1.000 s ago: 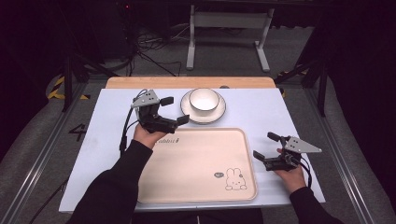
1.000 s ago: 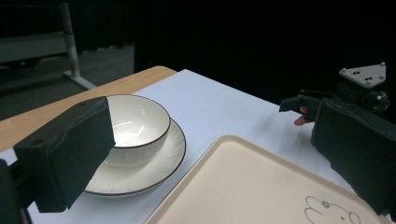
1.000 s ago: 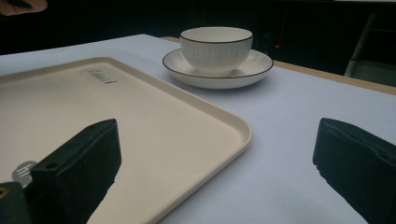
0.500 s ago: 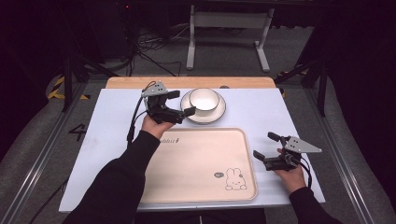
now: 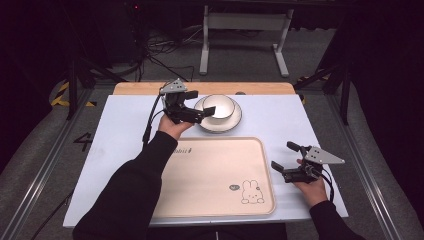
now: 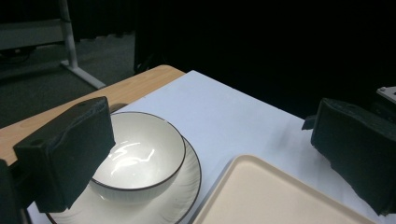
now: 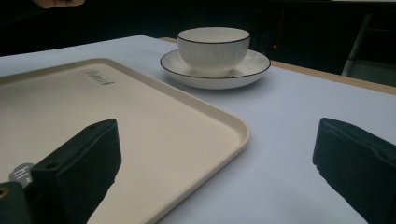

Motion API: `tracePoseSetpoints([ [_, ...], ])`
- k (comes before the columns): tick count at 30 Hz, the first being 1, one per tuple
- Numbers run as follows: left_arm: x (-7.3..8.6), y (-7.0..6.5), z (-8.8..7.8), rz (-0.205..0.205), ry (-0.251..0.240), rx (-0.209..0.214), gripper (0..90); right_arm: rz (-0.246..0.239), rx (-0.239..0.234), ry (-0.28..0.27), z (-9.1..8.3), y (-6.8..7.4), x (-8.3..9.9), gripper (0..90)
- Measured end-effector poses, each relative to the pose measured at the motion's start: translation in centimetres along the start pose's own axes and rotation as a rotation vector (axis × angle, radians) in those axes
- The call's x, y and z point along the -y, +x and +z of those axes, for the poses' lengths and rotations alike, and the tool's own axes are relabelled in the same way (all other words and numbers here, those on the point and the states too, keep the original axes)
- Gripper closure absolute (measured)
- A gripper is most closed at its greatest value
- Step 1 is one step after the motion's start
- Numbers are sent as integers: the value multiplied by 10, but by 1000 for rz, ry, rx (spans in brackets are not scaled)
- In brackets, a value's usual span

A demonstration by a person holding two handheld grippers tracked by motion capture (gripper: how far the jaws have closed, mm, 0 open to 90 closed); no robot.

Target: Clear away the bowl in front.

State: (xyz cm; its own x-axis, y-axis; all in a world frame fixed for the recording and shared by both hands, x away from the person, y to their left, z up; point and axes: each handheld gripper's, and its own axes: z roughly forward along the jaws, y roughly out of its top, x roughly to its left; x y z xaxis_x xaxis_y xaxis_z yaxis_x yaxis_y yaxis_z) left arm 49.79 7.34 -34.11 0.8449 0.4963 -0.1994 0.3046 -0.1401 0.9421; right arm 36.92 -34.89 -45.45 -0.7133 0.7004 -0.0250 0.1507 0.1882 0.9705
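White glazed bowl (image 5: 218, 105) sits upright on its saucer (image 5: 235, 121) in the upper middle of the frame, just above the beige tray (image 5: 215, 175). Over the last second the left hand-held gripper (image 5: 202, 114) has advanced from the tray's upper left corner to the bowl; its jaws stand open, one over the rim, so a grasp looks imminent. Being round, the bowl has no long axis; its mouth faces up. The right hand-held gripper (image 5: 282, 162) rests open at lower right on the counter (image 5: 125, 125).
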Motion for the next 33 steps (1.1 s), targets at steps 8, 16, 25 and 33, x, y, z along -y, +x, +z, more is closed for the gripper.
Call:
tracePoseSetpoints([
  [8,-7,11,12,-28,8,-13,2,-2,1,-2,0,0,0,15],
  [16,-13,22,23,-45,27,-53,2,-4,-1,-6,0,0,0,15],
  [25,-17,33,32,-53,44,-96,3,-6,-3,-7,0,0,0,15],
  [33,-15,33,48,-51,97,-154,6,-12,-9,-8,0,1,0,15],
])
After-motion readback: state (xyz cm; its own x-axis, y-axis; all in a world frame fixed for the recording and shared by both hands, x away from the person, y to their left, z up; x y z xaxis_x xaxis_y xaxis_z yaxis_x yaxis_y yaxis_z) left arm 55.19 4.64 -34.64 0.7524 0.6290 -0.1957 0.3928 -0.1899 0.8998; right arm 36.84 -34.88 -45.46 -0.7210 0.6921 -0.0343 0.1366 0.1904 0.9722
